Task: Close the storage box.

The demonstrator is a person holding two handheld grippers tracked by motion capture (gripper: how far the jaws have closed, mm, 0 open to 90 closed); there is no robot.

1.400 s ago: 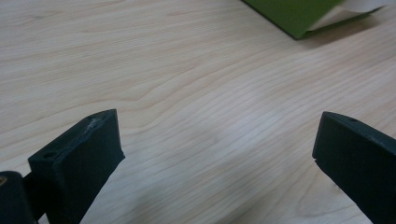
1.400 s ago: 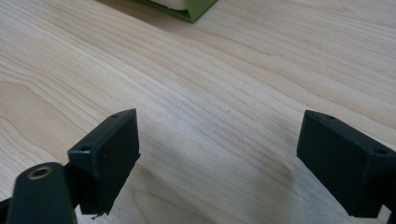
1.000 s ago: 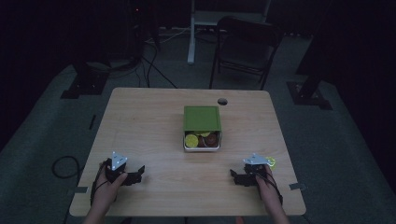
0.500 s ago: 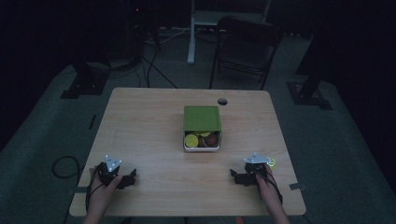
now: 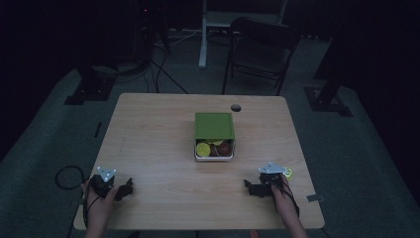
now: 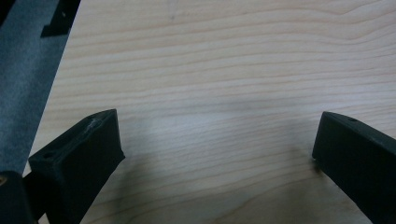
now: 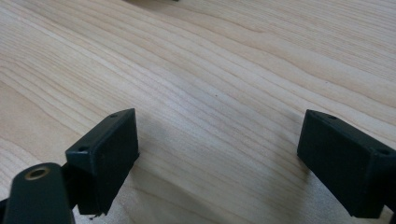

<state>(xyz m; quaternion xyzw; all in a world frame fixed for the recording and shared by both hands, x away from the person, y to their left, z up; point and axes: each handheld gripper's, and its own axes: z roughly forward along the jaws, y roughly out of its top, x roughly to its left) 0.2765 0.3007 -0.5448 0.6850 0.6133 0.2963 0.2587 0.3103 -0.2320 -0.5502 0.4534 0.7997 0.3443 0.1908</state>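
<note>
A metal tin sits at the middle of the wooden table; its green lid covers the far part. Yellow and dark red round pieces show in the uncovered near part. My left gripper rests near the table's front left corner, open, its jaws pointing right. My right gripper rests near the front right, open, its jaws pointing left. In the left gripper view the left gripper has only bare wood between its wide jaws. The right gripper is the same in the right gripper view.
A small yellow-green item lies by the right hand. A dark cable hole marks the table's far edge. Behind the table stands a chair. A coiled cable lies on the floor at the left.
My left gripper has slid a little to the left, toward the table's front left corner. The right gripper has stayed where it was.
</note>
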